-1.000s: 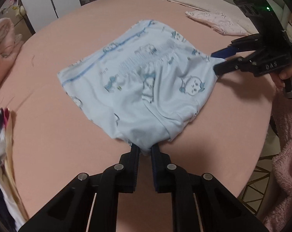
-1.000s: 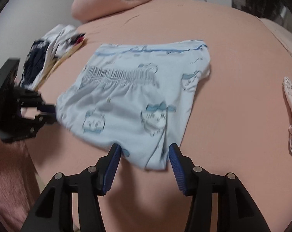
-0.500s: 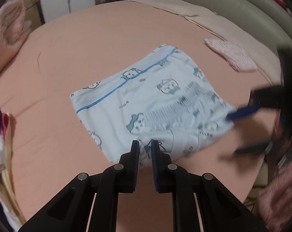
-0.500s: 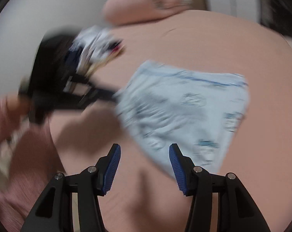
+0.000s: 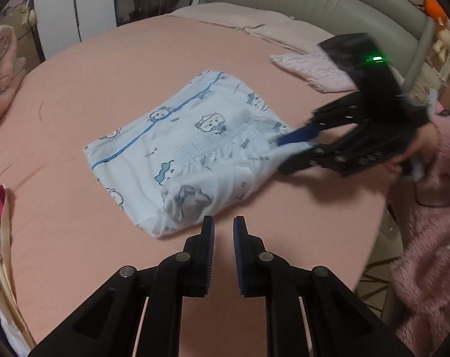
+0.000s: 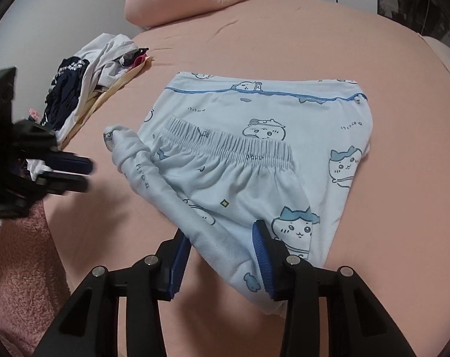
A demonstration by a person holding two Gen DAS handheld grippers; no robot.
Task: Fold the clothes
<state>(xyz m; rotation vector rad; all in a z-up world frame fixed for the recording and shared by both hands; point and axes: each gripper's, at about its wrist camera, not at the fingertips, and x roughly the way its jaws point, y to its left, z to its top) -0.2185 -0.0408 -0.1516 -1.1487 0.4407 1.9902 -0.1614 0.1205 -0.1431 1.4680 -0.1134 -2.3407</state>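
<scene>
While right jaws close around them, blue cartoon-print shorts (image 6: 254, 160) lie folded (left jaws shut, empty).

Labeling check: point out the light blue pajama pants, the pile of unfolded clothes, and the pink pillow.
light blue pajama pants (image 6: 272, 154), right wrist view, elastic waistband.
pile of unfolded clothes (image 6: 85, 80), right wrist view, white garment on top.
pink pillow (image 6: 177, 3), right wrist view, front bulge.

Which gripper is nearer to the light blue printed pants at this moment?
Right. The right gripper has the pants' near corner between its closing jaws. The left gripper is nearly shut, empty and just off the rumpled edge.
</scene>
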